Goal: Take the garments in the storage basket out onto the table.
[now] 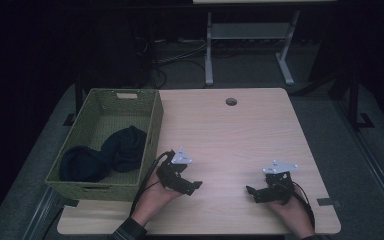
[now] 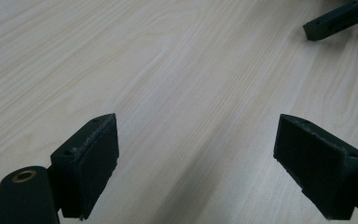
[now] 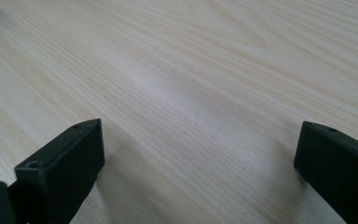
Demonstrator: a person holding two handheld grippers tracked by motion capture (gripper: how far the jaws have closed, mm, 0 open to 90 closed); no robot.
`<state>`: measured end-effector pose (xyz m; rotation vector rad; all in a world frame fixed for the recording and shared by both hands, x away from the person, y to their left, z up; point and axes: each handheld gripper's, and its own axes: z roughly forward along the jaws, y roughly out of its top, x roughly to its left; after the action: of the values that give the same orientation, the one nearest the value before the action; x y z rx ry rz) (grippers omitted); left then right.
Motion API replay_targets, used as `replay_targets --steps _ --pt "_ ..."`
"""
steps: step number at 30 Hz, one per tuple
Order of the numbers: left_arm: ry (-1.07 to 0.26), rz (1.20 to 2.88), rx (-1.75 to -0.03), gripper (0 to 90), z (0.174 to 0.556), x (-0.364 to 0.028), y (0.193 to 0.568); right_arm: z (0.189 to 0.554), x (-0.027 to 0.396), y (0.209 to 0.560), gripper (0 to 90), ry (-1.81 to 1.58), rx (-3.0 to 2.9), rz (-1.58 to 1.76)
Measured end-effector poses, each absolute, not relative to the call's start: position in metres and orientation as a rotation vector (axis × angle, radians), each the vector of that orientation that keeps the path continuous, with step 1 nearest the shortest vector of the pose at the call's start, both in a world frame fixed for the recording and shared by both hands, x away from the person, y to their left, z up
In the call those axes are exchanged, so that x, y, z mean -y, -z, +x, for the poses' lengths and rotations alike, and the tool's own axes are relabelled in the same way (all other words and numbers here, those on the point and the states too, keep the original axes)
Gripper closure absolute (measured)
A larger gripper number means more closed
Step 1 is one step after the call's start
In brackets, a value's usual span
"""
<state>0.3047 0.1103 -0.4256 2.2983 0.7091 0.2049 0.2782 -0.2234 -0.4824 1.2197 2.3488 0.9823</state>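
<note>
On the light wooden table point(image 1: 230, 135), my left gripper point(image 1: 196, 185) rests near the front edge, just right of a green woven basket point(image 1: 152, 125). It is open; its black jaws stand wide apart over bare wood in the left gripper view point(image 2: 198, 154). My right gripper point(image 1: 250, 191) lies at the front right, pointing left toward the other one, also open with nothing between its jaws point(image 3: 198, 163). Inside the basket lie two dark balled-up cloth bundles point(image 1: 105, 152). A jaw tip of the right gripper point(image 2: 328, 23) shows at the top right of the left gripper view.
A round cable hole point(image 1: 231, 101) sits near the table's far edge. Behind the table, a white desk frame point(image 1: 250, 45) and cables point(image 1: 170, 55) stand on the dark floor. The basket occupies the table's left side.
</note>
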Motion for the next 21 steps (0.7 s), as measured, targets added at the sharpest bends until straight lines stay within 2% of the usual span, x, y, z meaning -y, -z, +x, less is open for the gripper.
replay_targets --steps 21 --pt "-0.161 2.330 -0.657 13.9 0.317 -0.106 0.404 0.278 0.224 0.482 1.2 -0.991 -2.352 1.219"
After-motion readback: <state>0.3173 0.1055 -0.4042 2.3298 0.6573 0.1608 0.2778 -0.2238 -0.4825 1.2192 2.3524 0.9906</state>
